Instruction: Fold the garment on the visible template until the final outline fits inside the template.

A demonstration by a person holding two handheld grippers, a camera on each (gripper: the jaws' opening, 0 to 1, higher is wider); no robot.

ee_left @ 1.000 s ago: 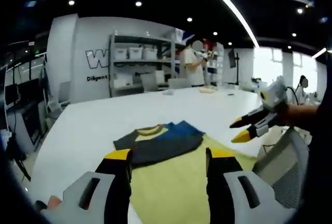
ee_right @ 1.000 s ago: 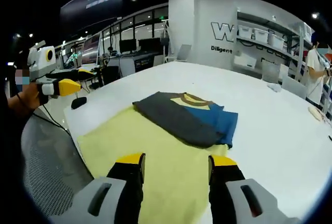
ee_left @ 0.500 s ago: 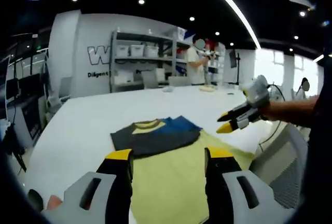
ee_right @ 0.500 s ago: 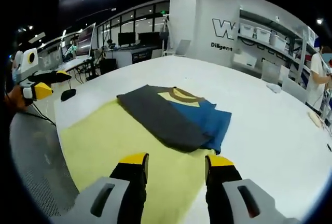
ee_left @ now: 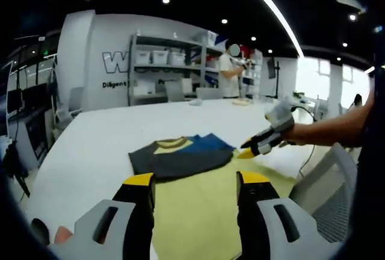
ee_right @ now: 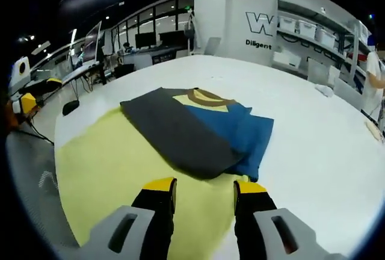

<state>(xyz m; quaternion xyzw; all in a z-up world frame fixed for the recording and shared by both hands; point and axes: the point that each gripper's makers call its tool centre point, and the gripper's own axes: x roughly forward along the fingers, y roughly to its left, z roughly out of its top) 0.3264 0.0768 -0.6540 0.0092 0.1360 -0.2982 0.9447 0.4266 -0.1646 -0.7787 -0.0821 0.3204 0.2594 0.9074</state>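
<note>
Ahead of both grippers' fingers, parted and empty, the folded garment lies on the yellow template; left gripper likewise.

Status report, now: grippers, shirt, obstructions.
Left gripper open, empty. Right gripper open, empty, pointed at the shirt. Shirt partly folded, lying half on the yellow template, half on the white table. Nothing blocking.
</note>
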